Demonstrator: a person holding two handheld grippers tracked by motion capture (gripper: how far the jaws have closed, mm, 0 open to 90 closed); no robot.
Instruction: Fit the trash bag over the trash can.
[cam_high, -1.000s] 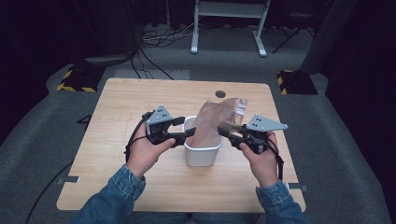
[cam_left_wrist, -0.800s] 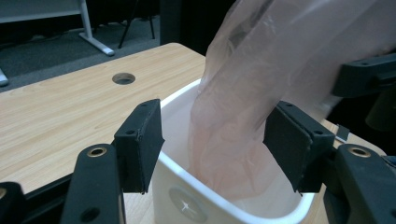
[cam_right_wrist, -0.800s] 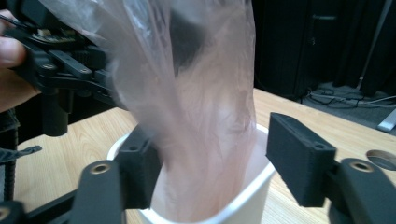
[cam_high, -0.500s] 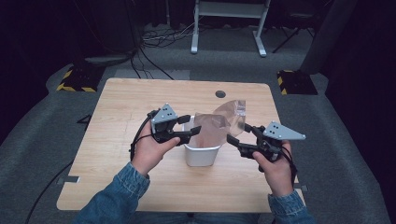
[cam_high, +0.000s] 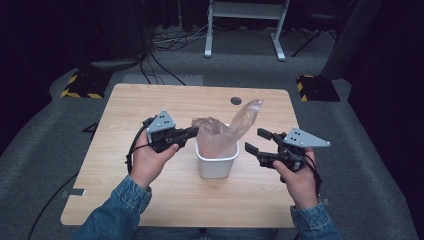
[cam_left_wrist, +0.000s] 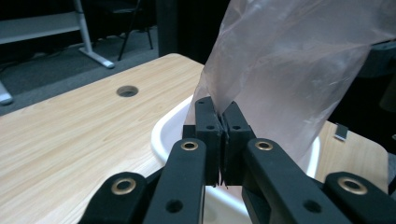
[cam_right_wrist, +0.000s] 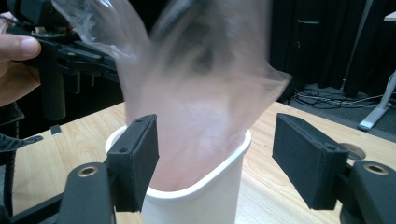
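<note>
A small white bin (cam_high: 216, 163) stands near the middle of the wooden table (cam_high: 150, 100). A clear pinkish plastic bag (cam_high: 227, 131) sits in it and sticks up above the rim, one corner rising toward the far right. My left gripper (cam_high: 194, 132) is at the bin's left rim, shut on the bag's edge (cam_left_wrist: 219, 109). My right gripper (cam_high: 256, 141) hangs open just right of the bin, apart from the bag, its pads (cam_right_wrist: 140, 154) framing the white bin (cam_right_wrist: 205, 196).
A round cable hole (cam_high: 236, 101) lies in the table behind the bin. Beyond the table stand a white desk frame (cam_high: 245, 30), loose cables on the grey floor and yellow-black striped blocks (cam_high: 80, 85). Bare wood surrounds the bin.
My right gripper has let go of the bag, opened and drawn back to the right of the bin. The bag's right corner now stands free. The left gripper keeps its hold.
</note>
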